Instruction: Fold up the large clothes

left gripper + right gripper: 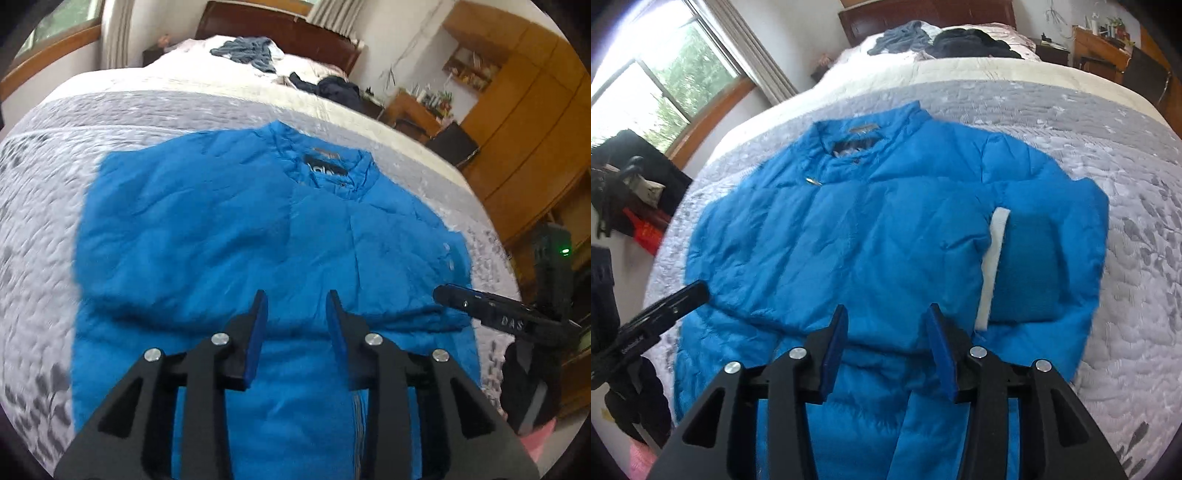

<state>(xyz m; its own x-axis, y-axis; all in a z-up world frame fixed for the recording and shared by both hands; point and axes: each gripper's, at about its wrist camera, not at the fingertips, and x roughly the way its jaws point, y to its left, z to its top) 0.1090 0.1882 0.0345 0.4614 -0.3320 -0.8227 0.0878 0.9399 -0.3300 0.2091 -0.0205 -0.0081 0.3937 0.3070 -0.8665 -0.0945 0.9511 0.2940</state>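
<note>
1. Both my left gripper (297, 301) and right gripper (888, 315) hang spread and empty above the blue jacket (229, 229), which lies flat on the grey quilt (44, 206), sleeves folded inward.
2. Risk, in my judgement: the puffy, slick fabric may spring open or slip from a shallow pinch.
3. Loose clothes (945, 38) sit well apart near the headboard; nothing obstructs.

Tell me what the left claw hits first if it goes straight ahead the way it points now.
Most likely the blue jacket spread on the bed: the left claw, open and empty, points down at its body. Nothing shows between the fingers and the fabric, though depth is hard to judge.
</note>
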